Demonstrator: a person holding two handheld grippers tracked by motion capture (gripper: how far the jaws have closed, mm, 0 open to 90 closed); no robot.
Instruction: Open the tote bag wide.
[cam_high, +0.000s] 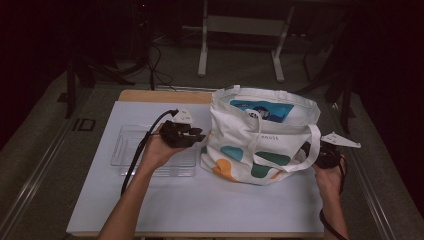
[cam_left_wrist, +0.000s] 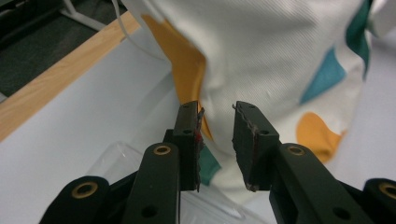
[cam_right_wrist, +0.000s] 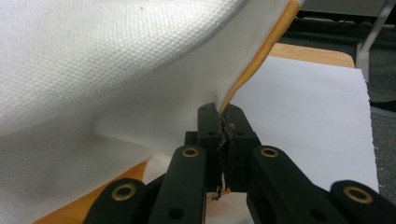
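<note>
Here, right gripper (cam_right_wrist: 223, 122) pinching tote bag (cam_right_wrist: 116, 70), left gripper (cam_left_wrist: 218, 112) agape beside it

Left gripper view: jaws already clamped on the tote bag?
No. The left gripper has its jaws apart with a clear gap between them, just short of the tote bag.

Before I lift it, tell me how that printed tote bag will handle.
The tote bag is probably floppy: its cloth folds and puckers where the right gripper pinches it. It likely sags unevenly, since a blue packet sits inside. The loose handle may swing or snag.
</note>
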